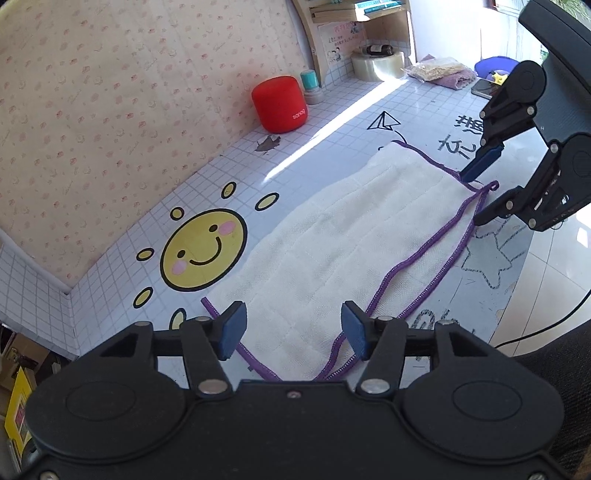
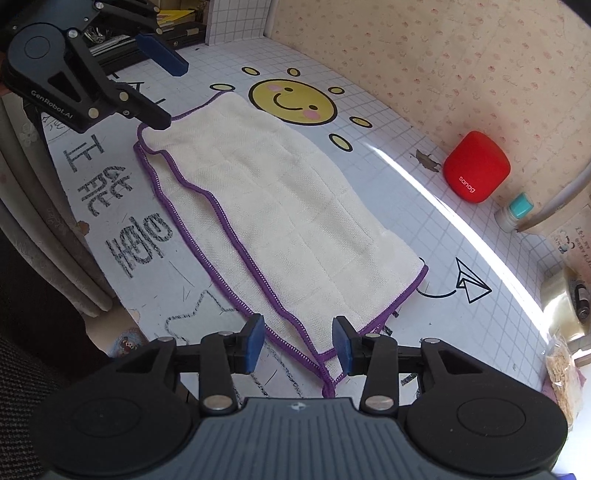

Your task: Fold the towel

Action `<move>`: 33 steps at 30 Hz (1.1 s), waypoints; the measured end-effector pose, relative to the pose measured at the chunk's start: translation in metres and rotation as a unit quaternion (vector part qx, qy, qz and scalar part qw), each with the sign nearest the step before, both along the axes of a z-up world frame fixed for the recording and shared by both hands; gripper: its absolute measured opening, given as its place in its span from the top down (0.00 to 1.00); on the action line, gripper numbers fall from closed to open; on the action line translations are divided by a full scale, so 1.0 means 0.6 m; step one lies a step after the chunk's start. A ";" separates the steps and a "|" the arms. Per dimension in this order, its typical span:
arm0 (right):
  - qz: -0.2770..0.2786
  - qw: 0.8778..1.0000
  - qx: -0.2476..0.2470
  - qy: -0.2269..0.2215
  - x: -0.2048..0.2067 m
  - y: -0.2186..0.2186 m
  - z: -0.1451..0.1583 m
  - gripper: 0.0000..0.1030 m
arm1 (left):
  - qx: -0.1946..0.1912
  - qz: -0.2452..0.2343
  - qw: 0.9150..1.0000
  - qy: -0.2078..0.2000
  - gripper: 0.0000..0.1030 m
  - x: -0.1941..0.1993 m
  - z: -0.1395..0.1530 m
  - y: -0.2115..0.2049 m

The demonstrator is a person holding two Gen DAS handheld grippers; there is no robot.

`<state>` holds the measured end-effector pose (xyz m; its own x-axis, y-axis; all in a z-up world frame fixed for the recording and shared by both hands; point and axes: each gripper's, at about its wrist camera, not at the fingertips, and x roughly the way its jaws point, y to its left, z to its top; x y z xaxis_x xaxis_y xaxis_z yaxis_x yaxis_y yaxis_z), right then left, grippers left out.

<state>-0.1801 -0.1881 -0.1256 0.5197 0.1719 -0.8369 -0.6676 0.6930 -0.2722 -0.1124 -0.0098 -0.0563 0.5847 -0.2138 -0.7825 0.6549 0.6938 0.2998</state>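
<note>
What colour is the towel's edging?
Purple, on a cream towel; clearest in the right wrist view.

We note a cream waffle-weave towel with purple stitched edging point(image 1: 332, 240) point(image 2: 273, 206), folded once lengthwise, lying flat on the bench; its upper layer sits offset, exposing the lower hem.

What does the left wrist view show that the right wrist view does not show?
Only the left wrist view shows the shelf with books and the blue object. Only the right wrist view shows the "Hello" writing and the curtain. Both show the towel, already folded once with its purple edge, the sun drawing, the red speaker, the paper plane drawing and both open grippers, left gripper, right gripper.
</note>
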 end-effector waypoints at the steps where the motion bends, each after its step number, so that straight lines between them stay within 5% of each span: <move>1: 0.002 1.000 -0.005 -0.001 0.002 0.000 -0.002 0.62 | 0.002 -0.004 1.000 0.005 0.43 0.003 -0.005 -0.003; 7: 0.014 1.000 -0.018 -0.002 0.011 -0.002 -0.007 0.54 | 0.002 -0.011 1.000 0.018 0.43 0.013 -0.019 -0.009; 15: 0.027 0.999 -0.022 0.001 0.022 -0.009 -0.008 0.55 | 0.010 -0.017 0.999 0.035 0.41 0.015 -0.035 -0.004; 23: 0.041 0.999 -0.026 0.004 0.033 -0.017 -0.009 0.93 | 0.012 -0.019 0.999 0.042 0.41 0.017 -0.041 -0.004; 33: 0.040 0.999 -0.009 -0.001 0.037 -0.016 0.017 0.99 | 0.011 -0.019 0.999 0.041 0.39 0.019 -0.038 -0.005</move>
<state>-0.1580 -0.1976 -0.1152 0.5070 0.1984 -0.8388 -0.7200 0.6325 -0.2856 -0.1009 -0.0127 -0.0793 0.5097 -0.2172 -0.8325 0.7035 0.6622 0.2580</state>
